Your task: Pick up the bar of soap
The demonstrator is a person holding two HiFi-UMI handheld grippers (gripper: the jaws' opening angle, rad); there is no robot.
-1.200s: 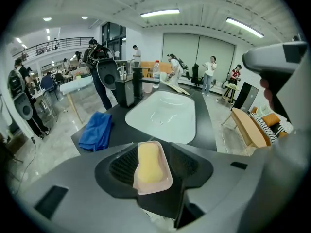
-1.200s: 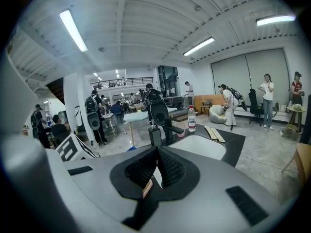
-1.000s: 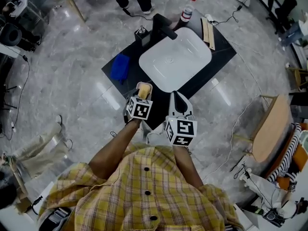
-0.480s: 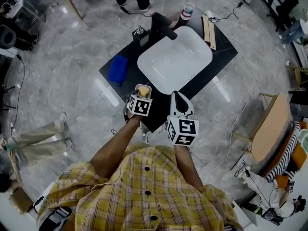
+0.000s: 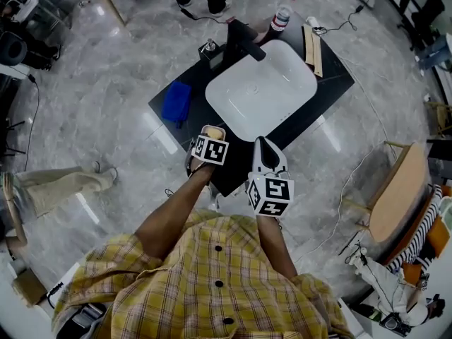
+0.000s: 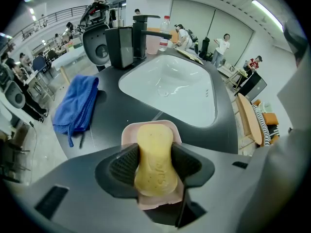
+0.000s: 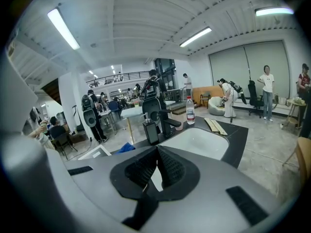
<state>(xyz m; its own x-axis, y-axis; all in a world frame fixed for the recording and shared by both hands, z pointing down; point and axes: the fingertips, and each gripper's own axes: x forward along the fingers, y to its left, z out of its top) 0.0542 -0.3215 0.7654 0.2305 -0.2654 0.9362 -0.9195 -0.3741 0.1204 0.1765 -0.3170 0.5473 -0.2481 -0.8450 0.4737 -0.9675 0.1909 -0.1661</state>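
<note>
While the left gripper [image 6: 155, 149] holds its fingers clamped on the yellow bar of soap [image 6: 154, 171] above a pink dish [image 6: 127, 129] at the near edge of a black bench [image 5: 332, 76], the right gripper [image 7: 156, 165] hangs beside it, fingers pressed together on nothing. A white sink [image 5: 261, 90] and a blue cloth [image 5: 176, 101] share the bench, which stands on a grey marble floor [image 5: 92, 119]. Only the left gripper view shows the grip itself, and only the head view shows the person's checked shirt [image 5: 212, 281].

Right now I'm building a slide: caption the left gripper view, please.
Left gripper shut on the yellow soap bar over its pink dish, beside the white sink.

Embossed lettering on bar of soap [image 6: 154, 160], too blurred to read
</note>
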